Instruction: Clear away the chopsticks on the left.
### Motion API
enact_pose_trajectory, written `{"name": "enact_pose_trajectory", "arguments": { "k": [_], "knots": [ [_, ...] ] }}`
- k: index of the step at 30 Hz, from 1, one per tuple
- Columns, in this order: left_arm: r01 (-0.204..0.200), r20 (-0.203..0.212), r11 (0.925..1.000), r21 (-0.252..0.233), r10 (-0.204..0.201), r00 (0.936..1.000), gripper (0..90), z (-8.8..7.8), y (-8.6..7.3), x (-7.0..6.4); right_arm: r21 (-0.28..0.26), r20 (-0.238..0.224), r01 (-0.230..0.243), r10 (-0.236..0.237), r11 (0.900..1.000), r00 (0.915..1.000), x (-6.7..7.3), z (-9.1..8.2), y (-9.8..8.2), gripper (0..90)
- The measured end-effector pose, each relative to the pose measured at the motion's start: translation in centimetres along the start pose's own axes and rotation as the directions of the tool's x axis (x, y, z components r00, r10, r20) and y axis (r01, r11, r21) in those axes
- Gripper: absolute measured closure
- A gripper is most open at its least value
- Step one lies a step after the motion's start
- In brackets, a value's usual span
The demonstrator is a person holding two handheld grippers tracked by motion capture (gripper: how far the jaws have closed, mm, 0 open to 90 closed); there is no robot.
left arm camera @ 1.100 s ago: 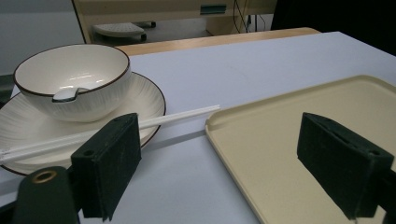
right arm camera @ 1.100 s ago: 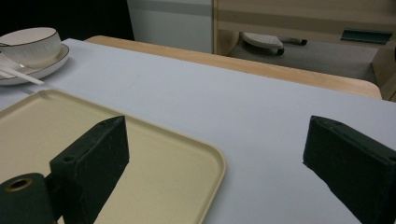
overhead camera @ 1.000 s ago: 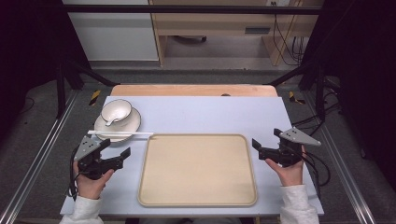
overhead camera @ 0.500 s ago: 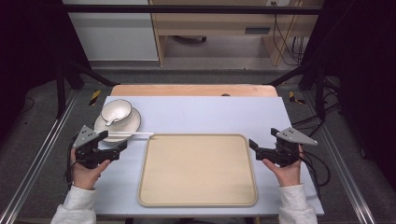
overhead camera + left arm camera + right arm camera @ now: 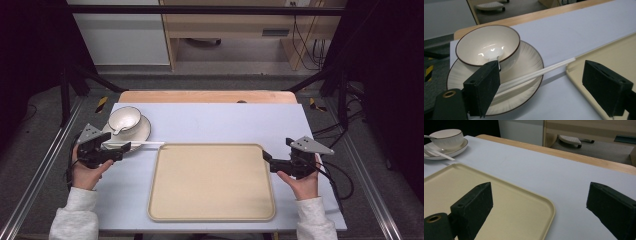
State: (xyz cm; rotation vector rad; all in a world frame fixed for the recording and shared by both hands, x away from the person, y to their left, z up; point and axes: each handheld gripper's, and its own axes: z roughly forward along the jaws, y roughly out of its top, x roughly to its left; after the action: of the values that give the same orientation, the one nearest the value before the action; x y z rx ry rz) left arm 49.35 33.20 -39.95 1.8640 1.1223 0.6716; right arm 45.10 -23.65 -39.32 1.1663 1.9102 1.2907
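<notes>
A cream bowl with a dark rim sits on a ribbed cream plate at the table's back left. A white spoon lies in the bowl. White chopsticks rest across the plate's near edge, with their tips reaching toward the beige tray. My left gripper is open at the plate's near rim; in the left gripper view the chopsticks run between its jaws, untouched. My right gripper is open at the tray's right rim and straddles its corner.
The pale blue table cover stretches bare behind the tray, with a wooden table edge beyond it. Metal rails run along both sides of the table. A low shelf unit stands on the floor at the back.
My left gripper has moved forward from the table's near left up to the plate and chopsticks. My right gripper has edged slightly left toward the tray's rim. Both stayed open.
</notes>
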Motion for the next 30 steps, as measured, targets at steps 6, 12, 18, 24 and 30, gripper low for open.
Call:
{"name": "enact_pose_trajectory", "arguments": {
  "k": [6, 12, 18, 24, 30],
  "knots": [
    [-0.004, -0.046, 0.9981, 0.061, 0.007, 0.9989, 17.8, 1.4, -1.1, 1.3, 0.004, -0.002, 0.004, -0.004, 1.000, 1.0000, 0.0, 0.1, 0.0, 7.3],
    [-0.022, -0.065, 0.9939, 0.108, 0.029, 0.9975, 24.4, 3.2, -1.7, 2.0, 0.011, -0.001, 0.006, -0.006, 1.000, 1.0000, 0.0, 0.3, -0.1, 7.3],
    [-0.035, -0.077, 0.9893, 0.142, 0.046, 0.9960, 31.6, 4.4, -2.3, 2.5, 0.014, 0.000, 0.009, -0.009, 1.000, 1.0000, 0.0, 0.3, -0.1, 7.3],
    [-0.062, -0.101, 0.9852, 0.160, 0.079, 0.9918, 37.9, 5.1, -2.5, 2.6, 0.015, 0.000, 0.009, -0.009, 1.000, 1.0000, 0.0, 0.3, -0.1, 7.3],
    [-0.074, -0.104, 0.9825, 0.171, 0.093, 0.9903, 42.0, 5.4, -2.7, 2.7, 0.017, -0.001, 0.010, -0.010, 1.000, 0.9999, 0.0, 0.4, -0.1, 7.4]
  ]
}}
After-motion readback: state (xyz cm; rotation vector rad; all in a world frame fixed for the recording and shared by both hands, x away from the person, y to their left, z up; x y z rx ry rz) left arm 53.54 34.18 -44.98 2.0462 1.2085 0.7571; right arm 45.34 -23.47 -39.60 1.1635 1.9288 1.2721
